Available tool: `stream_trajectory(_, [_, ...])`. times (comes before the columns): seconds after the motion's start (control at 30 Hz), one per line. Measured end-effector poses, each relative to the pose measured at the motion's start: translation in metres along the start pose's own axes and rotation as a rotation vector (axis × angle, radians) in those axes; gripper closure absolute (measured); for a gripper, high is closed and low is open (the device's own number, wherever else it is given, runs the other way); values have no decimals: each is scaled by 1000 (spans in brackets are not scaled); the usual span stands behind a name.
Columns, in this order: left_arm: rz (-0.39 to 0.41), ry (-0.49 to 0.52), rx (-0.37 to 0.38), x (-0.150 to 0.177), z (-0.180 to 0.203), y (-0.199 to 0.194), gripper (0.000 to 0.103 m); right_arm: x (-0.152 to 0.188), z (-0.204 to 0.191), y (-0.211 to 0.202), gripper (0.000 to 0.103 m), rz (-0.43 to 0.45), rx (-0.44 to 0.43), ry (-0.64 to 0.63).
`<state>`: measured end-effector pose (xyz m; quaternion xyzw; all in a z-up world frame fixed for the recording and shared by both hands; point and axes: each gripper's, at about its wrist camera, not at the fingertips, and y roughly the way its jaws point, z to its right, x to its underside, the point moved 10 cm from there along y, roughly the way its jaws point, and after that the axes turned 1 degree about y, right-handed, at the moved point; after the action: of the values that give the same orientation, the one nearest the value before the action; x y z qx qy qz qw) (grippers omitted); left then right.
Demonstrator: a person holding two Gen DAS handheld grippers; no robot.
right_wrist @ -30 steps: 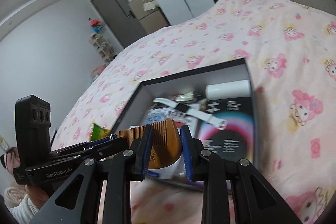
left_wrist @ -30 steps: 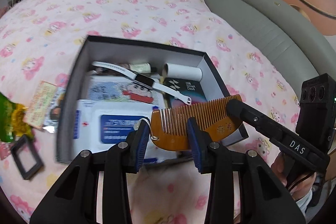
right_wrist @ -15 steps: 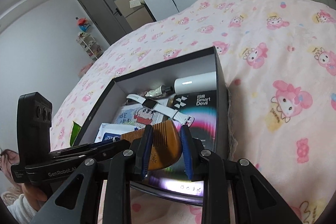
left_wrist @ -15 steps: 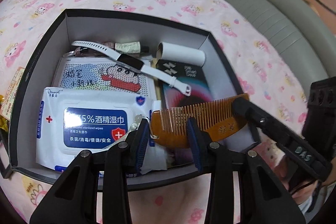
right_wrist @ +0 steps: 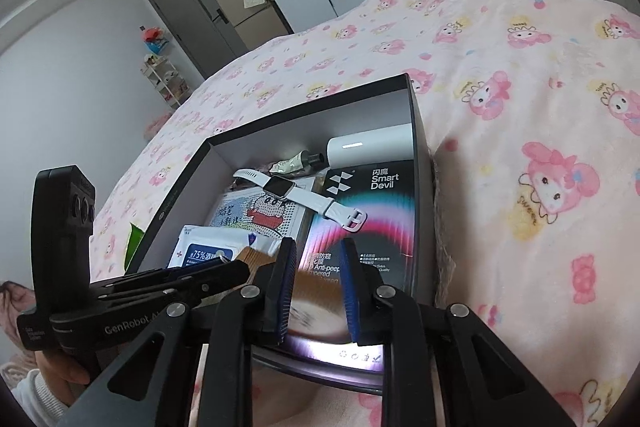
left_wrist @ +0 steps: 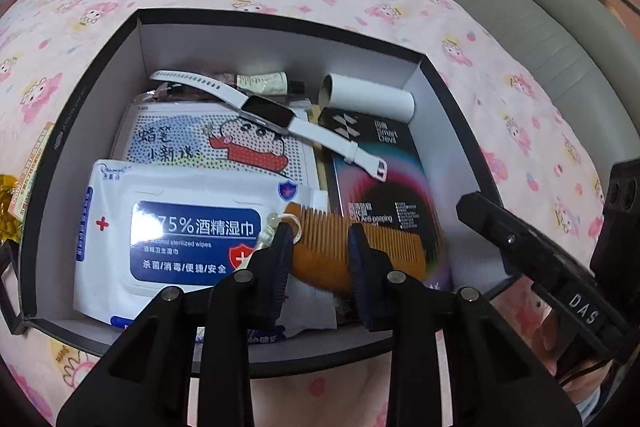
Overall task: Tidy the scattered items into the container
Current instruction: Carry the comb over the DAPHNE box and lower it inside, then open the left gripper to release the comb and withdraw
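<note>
Comb sits low over the near end of the box, between both my closing grippers, left and right, apparently both pinching it; uneven release could tip it onto the wipes pack or near rim.

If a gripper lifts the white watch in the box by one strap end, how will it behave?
The white watch would probably droop: its thin strap already bends over the items beneath. The glossy screen may be slippery between pads. It looks light, yet the buckle end on the dark box might snag.
</note>
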<state>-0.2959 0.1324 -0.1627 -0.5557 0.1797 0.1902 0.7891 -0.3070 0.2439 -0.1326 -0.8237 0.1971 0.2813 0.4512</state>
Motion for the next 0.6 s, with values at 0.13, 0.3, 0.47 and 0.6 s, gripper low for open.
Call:
stream_trajectory(0.13, [8,-24,-28,-7,-6,1,75,-2,3,-3,84,22,36,-6])
stream_trajectory(0.3, [-47,-21,-66,-5,-4,15,75,-2,5,-4,84,25,41,7])
stream_trajectory(0.47, [-105,19,29,7,21,24,75,-2,7,-5,84,23,69,4])
stream_trajectory(0.6, [-74,15,20,3,22,20,75,0,9,-9,84,28,97,2])
